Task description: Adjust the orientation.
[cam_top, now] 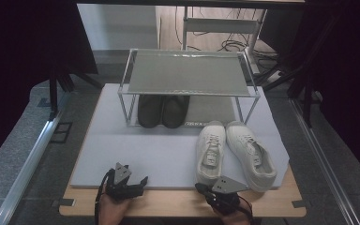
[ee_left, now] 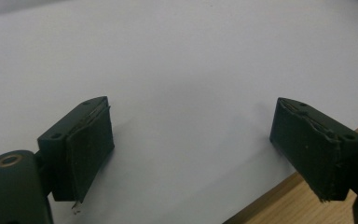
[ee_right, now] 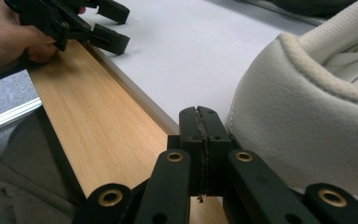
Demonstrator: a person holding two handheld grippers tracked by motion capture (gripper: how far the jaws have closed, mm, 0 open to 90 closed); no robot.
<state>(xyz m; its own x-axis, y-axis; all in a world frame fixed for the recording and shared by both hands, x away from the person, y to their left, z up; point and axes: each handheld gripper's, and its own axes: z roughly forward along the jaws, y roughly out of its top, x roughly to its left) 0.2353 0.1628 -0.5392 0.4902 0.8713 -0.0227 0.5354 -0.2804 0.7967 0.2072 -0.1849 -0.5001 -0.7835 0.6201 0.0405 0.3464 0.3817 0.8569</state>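
Note:
Two white sneakers stand side by side on the pale mat (cam_top: 145, 150): the left one (cam_top: 210, 152) and the right one (cam_top: 252, 154), toes pointing at the rack. A dark pair of shoes (cam_top: 163, 110) sits under the metal shoe rack (cam_top: 187, 72). My left gripper (cam_top: 139, 185) rests at the mat's front edge, jaws wide open over bare mat (ee_left: 186, 84), nothing between them (ee_left: 191, 154). My right gripper (cam_top: 201, 188) is shut and empty just behind the left sneaker's heel (ee_right: 303, 126), its tip (ee_right: 200, 122) beside the heel.
The wooden table edge (cam_top: 178, 204) runs in front of the mat. The left gripper (ee_right: 100, 25) and the hand holding it appear at the upper left of the right gripper view. Cables lie on the floor behind the rack (cam_top: 234, 44).

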